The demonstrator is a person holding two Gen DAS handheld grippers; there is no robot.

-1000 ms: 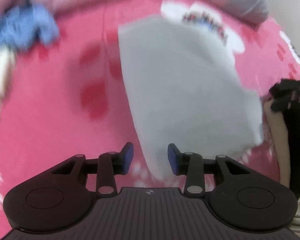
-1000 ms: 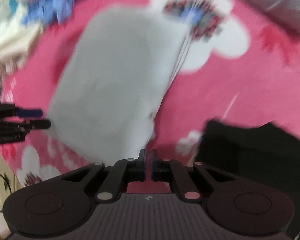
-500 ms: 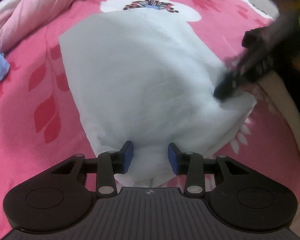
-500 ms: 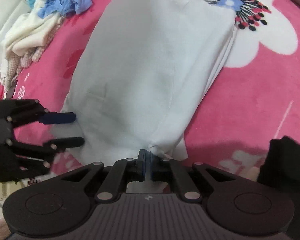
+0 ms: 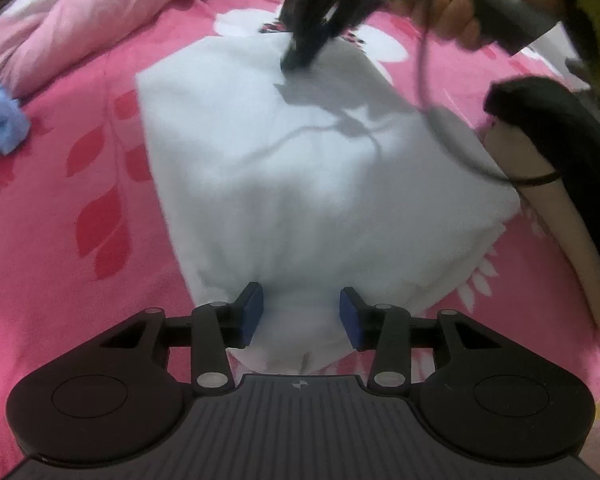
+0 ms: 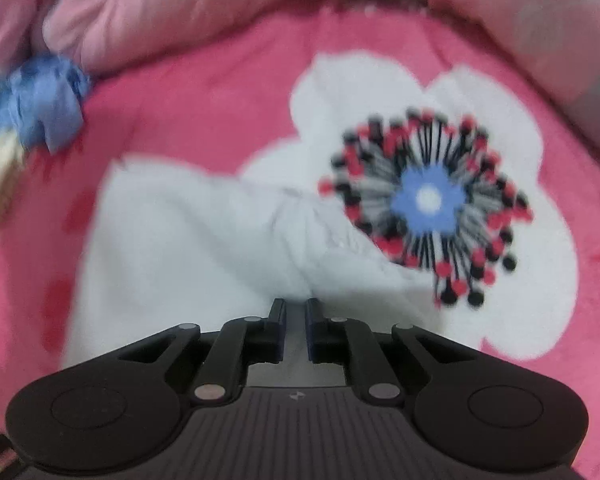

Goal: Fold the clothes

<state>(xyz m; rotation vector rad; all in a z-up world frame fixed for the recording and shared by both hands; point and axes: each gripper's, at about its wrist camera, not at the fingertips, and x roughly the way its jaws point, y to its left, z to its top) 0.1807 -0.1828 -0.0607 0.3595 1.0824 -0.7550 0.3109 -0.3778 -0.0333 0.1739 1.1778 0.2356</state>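
A white garment [image 5: 300, 184] lies spread flat on a pink flowered bedspread [image 5: 60, 240]. Its far edge touches a large white flower print [image 6: 428, 196] on the bedspread. The left gripper [image 5: 300, 314] sits at the garment's near edge, jaws apart with cloth between them. The right gripper [image 6: 296, 328] is over the garment's far end beside the flower, jaws nearly together with a narrow gap; whether they pinch cloth cannot be told. A crumpled blue cloth [image 6: 40, 100] lies left of the garment.
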